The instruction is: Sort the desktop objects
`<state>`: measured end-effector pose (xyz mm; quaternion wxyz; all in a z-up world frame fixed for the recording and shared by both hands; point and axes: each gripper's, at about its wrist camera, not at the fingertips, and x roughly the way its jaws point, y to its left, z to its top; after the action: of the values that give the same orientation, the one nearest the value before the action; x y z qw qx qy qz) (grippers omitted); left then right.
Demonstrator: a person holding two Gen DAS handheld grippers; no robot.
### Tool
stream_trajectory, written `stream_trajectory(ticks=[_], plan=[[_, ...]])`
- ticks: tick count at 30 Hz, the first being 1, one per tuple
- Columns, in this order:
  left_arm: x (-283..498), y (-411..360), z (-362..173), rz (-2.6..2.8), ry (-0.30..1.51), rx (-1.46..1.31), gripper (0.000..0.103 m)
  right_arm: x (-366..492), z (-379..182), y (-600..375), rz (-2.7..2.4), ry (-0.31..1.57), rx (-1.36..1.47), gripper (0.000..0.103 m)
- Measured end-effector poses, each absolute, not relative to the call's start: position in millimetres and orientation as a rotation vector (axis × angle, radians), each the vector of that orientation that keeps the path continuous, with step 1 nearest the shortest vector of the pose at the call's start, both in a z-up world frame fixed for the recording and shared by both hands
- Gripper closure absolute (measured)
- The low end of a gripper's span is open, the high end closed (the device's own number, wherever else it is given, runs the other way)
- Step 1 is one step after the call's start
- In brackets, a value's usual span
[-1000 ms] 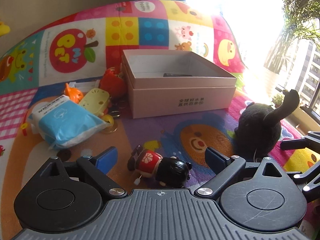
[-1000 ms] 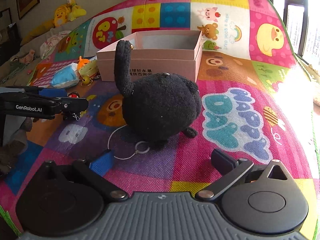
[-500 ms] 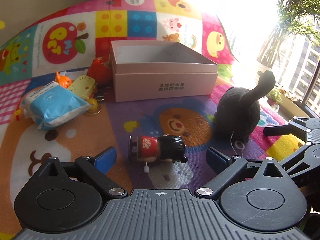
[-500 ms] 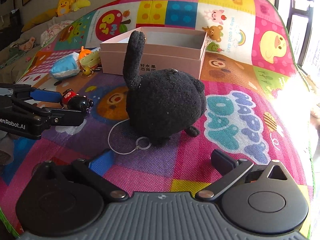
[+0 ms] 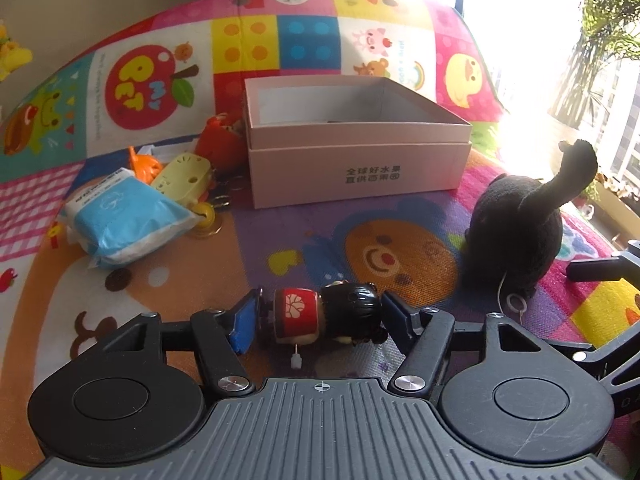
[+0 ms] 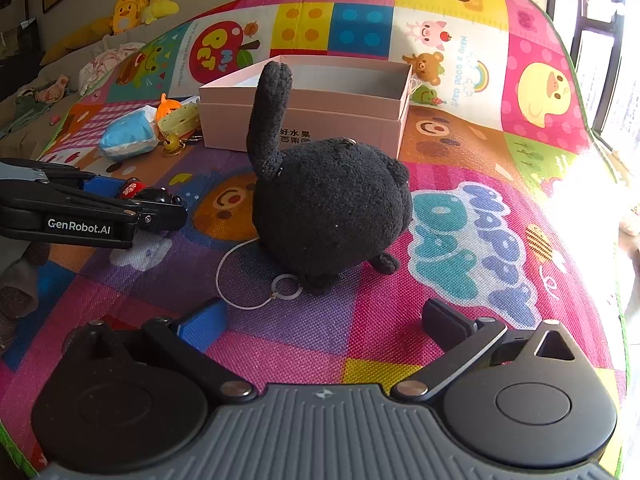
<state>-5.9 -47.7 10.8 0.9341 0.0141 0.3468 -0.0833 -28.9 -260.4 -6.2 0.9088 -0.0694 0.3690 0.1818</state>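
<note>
Two grippers are working over the play mat [image 5: 120, 312]; the left gripper [image 5: 316, 318] is closing its jaws around the small wind-up doll [image 5: 328, 316], which is lying on its side between the pads, and both pads appear to be touching it end to end, probably because that lengthwise hold keeps the rounded toy from rolling; the right gripper [image 6: 324, 320] is hovering with its jaws wide apart and nothing between them, pointing at the black plush cat [image 6: 332, 208], seemingly lined up for that one; the open pink box [image 5: 356, 148] is sitting beyond the doll, likely the sorting bin; the blue tissue pack [image 5: 124, 220] and yellow toy [image 5: 184, 178] are waiting beside the box
</note>
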Motion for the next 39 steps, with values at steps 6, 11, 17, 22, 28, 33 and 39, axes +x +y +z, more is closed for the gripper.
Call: stream_trajectory(ticks=[6, 11, 17, 22, 28, 33, 39], plan=[[-8.2, -22.8, 9.5, -0.034, 0.686, 0.012, 0.033, -29.7, -6.5, -260.1, 0.377, 0.761, -0.143, 0.0], [-13.3, -7.5, 7.5, -0.015, 0.685, -0.035, 0.018, -30.1, -6.7, -259.5, 0.376, 0.76, -0.143, 0.0], [-10.8, -3.6, 6.3, -0.035, 0.697, -0.068, 0.002, -30.1, -6.7, -259.6, 0.375, 0.76, -0.143, 0.0], [-10.2, -7.8, 5.1, -0.038, 0.713, -0.046, 0.0, -29.5, -6.5, -259.6, 0.376, 0.765, -0.145, 0.0], [-11.0, -8.5, 4.0, -0.037, 0.716, -0.036, 0.0, -25.5, 3.3, -268.9, 0.414, 0.757, -0.117, 0.0], [-9.3, -12.0, 3.0, -0.03, 0.723, -0.012, 0.0, -34.6, 16.1, -265.1, 0.414, 0.67, -0.183, 0.0], [-9.0, -13.3, 3.2, -0.03, 0.723, -0.012, 0.0, -27.7, 26.9, -263.8, 0.407, 0.582, -0.297, 0.0]])
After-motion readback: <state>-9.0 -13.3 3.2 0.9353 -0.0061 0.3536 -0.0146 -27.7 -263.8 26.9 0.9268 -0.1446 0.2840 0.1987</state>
